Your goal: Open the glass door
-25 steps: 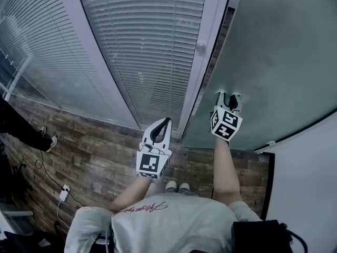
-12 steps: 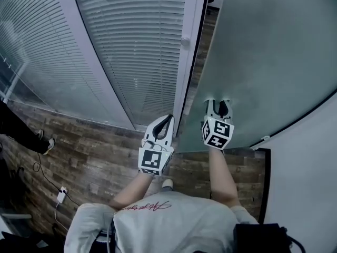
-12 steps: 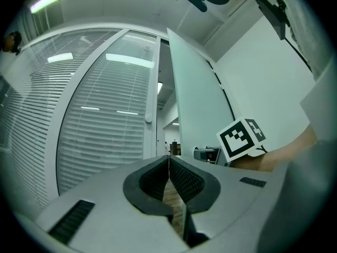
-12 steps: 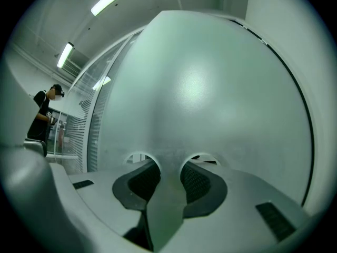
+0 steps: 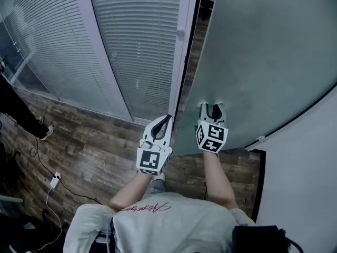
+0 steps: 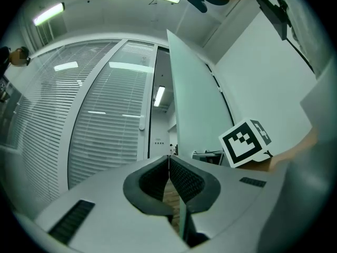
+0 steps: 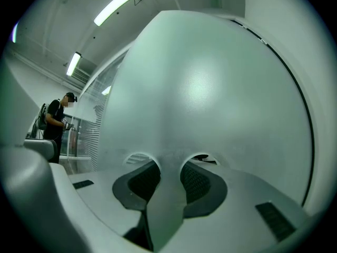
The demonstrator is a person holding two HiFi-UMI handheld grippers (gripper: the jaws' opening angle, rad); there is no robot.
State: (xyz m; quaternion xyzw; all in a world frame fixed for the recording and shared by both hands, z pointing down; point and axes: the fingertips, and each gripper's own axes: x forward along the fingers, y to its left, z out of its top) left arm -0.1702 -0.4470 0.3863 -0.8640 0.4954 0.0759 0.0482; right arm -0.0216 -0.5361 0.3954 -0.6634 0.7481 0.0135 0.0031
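Frosted glass door stands ajar, right of the glass wall with blinds, above the wood floor. Right gripper jaws apart, tips against the door face, gripping nothing. Left gripper jaws closed, empty, near the door's edge.

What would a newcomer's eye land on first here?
The big frosted glass door fills the head view's right, with the right gripper, jaws open, right at its surface. Left of the door's edge hangs the left gripper, shut and empty, before slatted blinds.
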